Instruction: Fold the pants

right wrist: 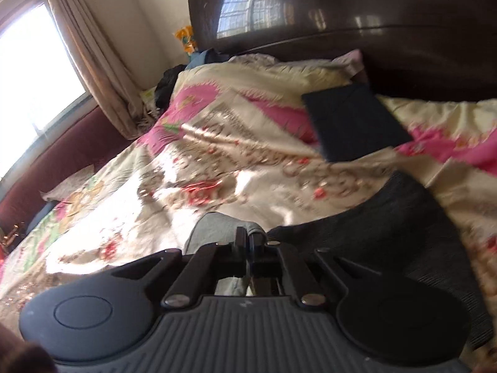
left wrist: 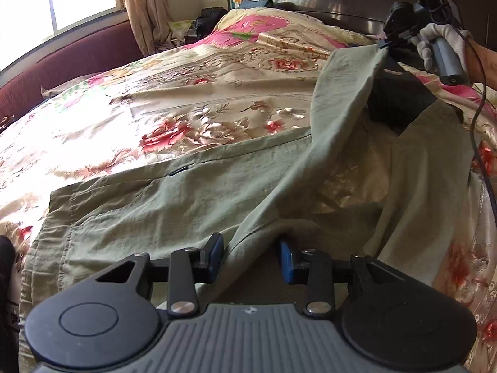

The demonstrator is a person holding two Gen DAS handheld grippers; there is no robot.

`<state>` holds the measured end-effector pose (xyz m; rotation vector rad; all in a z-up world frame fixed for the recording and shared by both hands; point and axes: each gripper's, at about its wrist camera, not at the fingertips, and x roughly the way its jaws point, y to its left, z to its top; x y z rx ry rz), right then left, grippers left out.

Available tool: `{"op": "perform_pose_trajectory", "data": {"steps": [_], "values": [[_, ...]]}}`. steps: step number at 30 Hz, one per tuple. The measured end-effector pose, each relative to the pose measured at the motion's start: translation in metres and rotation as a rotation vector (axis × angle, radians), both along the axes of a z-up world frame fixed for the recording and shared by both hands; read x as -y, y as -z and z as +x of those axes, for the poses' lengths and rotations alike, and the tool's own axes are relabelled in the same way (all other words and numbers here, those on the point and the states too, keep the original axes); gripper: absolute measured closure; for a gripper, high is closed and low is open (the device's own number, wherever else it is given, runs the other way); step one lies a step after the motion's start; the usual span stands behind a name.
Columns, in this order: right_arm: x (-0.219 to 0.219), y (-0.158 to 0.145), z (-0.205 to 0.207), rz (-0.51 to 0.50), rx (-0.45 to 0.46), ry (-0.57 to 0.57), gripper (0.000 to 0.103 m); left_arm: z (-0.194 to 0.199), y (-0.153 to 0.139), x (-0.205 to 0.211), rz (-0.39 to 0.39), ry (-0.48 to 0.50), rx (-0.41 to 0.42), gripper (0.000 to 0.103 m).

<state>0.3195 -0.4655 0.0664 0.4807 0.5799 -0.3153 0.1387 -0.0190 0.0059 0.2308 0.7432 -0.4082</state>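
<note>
Olive-green pants [left wrist: 186, 205] lie spread on a floral bedspread [left wrist: 139, 102], waistband toward the left. My left gripper [left wrist: 251, 255] is at their near edge, and a bunched fold of the cloth fills the gap between its blue pads [left wrist: 216, 253]. One leg rises in a taut strip to the upper right. There my right gripper [left wrist: 384, 43], held by a white-gloved hand [left wrist: 441, 40], is shut on the leg's end. In the right wrist view, the right gripper [right wrist: 251, 239] has its jaws together on a bit of grey-green pants cloth [right wrist: 211, 230], and the picture is blurred.
A dark folded garment [left wrist: 397, 99] lies under the lifted leg. A dark blue flat piece [right wrist: 354, 118] and a black garment [right wrist: 388, 217] rest near the dark wooden headboard [right wrist: 341, 15]. A black cable [left wrist: 475, 124] hangs at the right. A maroon padded wall panel [left wrist: 62, 62] and curtain border the left.
</note>
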Motion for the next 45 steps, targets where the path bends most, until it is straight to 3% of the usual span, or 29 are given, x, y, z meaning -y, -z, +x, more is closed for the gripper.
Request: {"op": "perform_pose_trajectory", "data": {"steps": [3, 5, 7, 9, 15, 19, 21, 23, 24, 25, 27, 31, 36, 40, 41, 44, 45], "values": [[0.028, 0.009, -0.014, 0.035, -0.108, 0.000, 0.092, -0.001, -0.003, 0.005, -0.004, 0.018, 0.005, 0.051], [0.034, 0.012, -0.029, 0.037, -0.119, 0.008, 0.090, -0.003, -0.006, 0.007, 0.008, 0.020, 0.010, 0.051], [0.036, 0.010, -0.052, -0.005, -0.090, 0.011, 0.067, -0.008, -0.011, 0.007, 0.015, 0.023, 0.018, 0.051], [0.040, 0.009, -0.079, -0.044, -0.071, -0.006, 0.055, -0.014, -0.014, 0.008, 0.022, 0.030, 0.025, 0.049], [0.039, 0.036, -0.154, -0.129, -0.197, -0.091, 0.054, -0.030, -0.014, 0.020, 0.049, 0.067, 0.027, 0.046], [0.036, 0.071, -0.175, -0.092, -0.274, -0.147, 0.048, -0.044, -0.012, 0.025, 0.071, 0.075, 0.011, 0.046], [0.033, 0.082, -0.179, -0.100, -0.267, -0.152, 0.046, -0.051, -0.013, 0.026, 0.083, 0.068, 0.009, 0.046], [0.030, 0.083, -0.180, -0.106, -0.256, -0.161, 0.047, -0.057, -0.015, 0.025, 0.093, 0.056, 0.008, 0.045], [0.032, 0.081, -0.181, -0.090, -0.248, -0.166, 0.059, -0.060, -0.017, 0.025, 0.097, 0.050, 0.008, 0.045], [0.035, 0.079, -0.182, -0.072, -0.246, -0.167, 0.078, -0.063, -0.018, 0.025, 0.099, 0.046, 0.009, 0.045], [0.044, 0.077, -0.186, -0.023, -0.240, -0.169, 0.096, -0.067, -0.020, 0.025, 0.100, 0.044, 0.011, 0.045], [0.060, 0.068, -0.201, 0.065, -0.190, -0.150, 0.098, -0.071, -0.023, 0.036, 0.105, 0.063, 0.021, 0.045], [0.077, 0.029, -0.223, 0.005, -0.101, -0.096, 0.098, -0.075, -0.030, 0.049, 0.105, 0.104, 0.049, 0.043], [0.075, 0.051, -0.202, -0.225, -0.317, -0.069, 0.095, -0.074, -0.018, 0.058, 0.106, 0.115, 0.013, 0.038], [0.073, 0.059, -0.196, -0.233, -0.379, -0.082, 0.091, -0.073, -0.014, 0.059, 0.114, 0.118, 0.003, 0.038], [0.063, 0.055, -0.202, -0.262, -0.347, -0.073, 0.087, -0.078, -0.005, 0.061, 0.145, 0.133, -0.014, 0.038], [0.060, 0.051, -0.204, -0.272, -0.331, -0.065, 0.079, -0.079, -0.005, 0.059, 0.146, 0.135, -0.020, 0.038]]}}
